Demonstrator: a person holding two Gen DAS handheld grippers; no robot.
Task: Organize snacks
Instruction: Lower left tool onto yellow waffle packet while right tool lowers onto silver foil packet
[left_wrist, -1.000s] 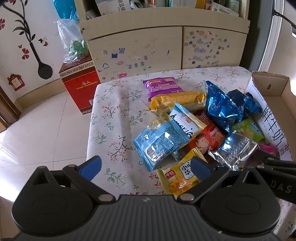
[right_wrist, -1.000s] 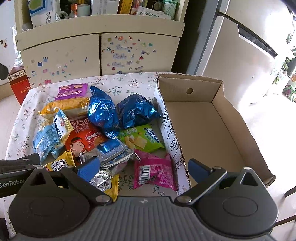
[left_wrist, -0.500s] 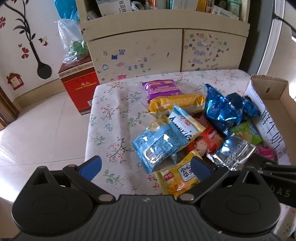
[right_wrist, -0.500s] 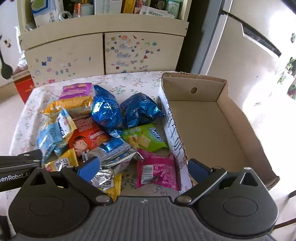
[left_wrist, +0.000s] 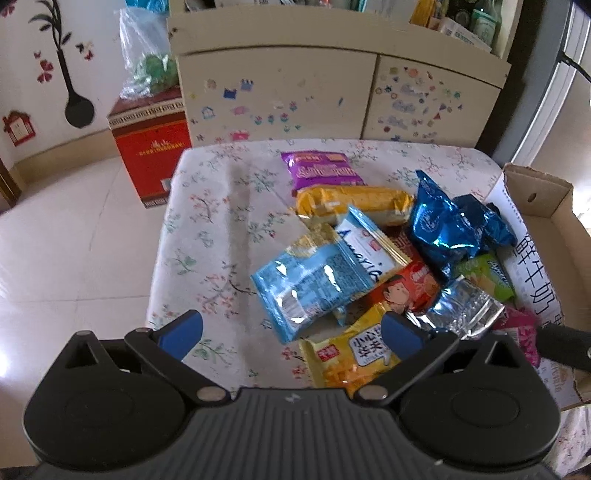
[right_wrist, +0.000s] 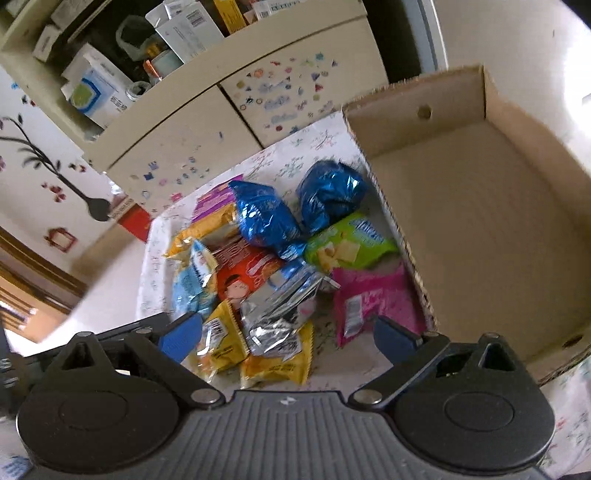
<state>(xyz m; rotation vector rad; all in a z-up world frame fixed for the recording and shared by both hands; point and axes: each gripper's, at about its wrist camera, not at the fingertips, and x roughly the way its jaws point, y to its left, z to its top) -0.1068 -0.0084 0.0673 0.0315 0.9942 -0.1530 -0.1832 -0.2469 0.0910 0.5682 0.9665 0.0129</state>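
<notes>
Under silver packet (right_wrist: 280, 314), half-hidden yellow packet (right_wrist: 275, 365)

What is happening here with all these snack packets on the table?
A person holds a gripper in each hand above a pile of snack packets on a flowered table. The left gripper and the right gripper are both open and hold nothing. The cardboard box beside the pile has nothing in it, so no snack is sorted yet.
</notes>
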